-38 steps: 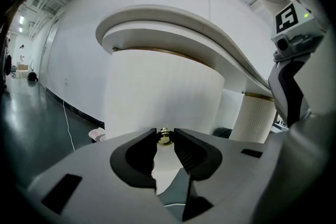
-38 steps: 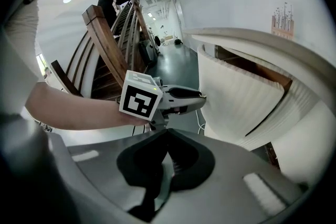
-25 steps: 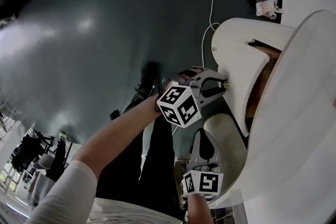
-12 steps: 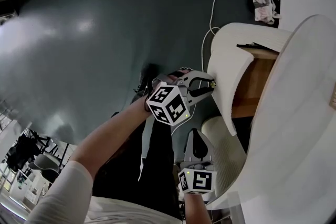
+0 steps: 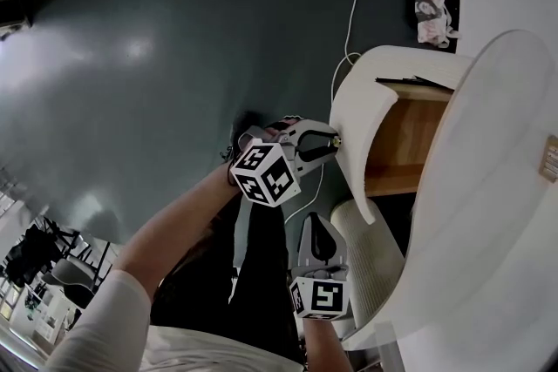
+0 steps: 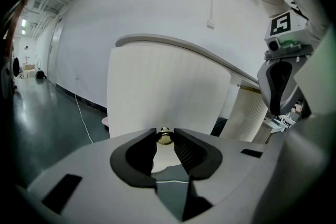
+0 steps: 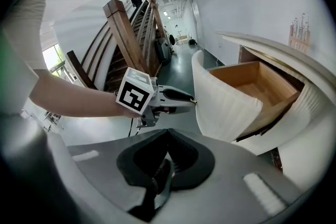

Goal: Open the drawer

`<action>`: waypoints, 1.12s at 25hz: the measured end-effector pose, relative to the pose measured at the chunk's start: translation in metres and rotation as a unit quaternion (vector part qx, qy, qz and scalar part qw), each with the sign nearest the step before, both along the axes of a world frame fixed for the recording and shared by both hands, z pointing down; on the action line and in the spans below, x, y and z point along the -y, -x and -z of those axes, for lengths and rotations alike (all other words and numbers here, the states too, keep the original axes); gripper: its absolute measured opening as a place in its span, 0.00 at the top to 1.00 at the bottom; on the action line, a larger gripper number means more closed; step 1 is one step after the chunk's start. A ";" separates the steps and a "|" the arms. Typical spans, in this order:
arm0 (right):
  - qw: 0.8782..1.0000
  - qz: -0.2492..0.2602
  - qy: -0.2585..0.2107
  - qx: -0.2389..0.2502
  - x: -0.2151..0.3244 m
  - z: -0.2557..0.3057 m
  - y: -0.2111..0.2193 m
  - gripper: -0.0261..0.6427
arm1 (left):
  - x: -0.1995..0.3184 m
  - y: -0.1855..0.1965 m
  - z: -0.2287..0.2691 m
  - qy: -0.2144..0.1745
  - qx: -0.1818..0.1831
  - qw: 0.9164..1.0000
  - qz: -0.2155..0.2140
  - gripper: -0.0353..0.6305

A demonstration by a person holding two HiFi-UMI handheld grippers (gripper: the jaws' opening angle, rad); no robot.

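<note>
Pinched narrowly with the left gripper (image 5: 330, 143) on the brass knob (image 6: 164, 137), centre frame. Drawer (image 5: 356, 104) drawn further left than a second ago, baring more wood: opening well under way. Right gripper (image 7: 167, 135) closed, empty, bottom centre.

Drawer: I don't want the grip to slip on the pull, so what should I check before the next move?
1. Left gripper closed on the knob: ok.
2. Drawer partly out, wooden inside showing: ok.
3. Right gripper shut, empty, apart from the drawer: ok.
4. White cable on the floor clear of the pull: cannot tell.
5. How much farther the drawer can slide: cannot tell.
</note>
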State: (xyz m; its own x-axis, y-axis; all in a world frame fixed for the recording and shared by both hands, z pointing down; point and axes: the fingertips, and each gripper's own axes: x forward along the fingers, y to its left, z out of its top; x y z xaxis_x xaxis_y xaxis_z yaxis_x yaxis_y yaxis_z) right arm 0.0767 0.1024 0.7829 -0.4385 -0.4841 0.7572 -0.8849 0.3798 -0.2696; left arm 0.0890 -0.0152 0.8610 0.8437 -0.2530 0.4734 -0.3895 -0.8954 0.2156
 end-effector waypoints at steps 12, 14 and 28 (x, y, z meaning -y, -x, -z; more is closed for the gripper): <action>1.000 0.010 0.003 0.010 -0.007 0.003 0.012 0.94 | -0.008 0.022 -0.002 0.006 0.008 1.000 0.000 0.78; 1.000 0.009 0.003 0.011 -0.008 0.003 0.014 0.94 | -0.012 0.027 -0.002 0.010 0.009 1.000 0.001 0.78; 1.000 0.019 0.003 0.014 -0.006 0.015 0.032 0.94 | -0.022 0.056 0.000 0.022 0.025 0.999 -0.002 0.78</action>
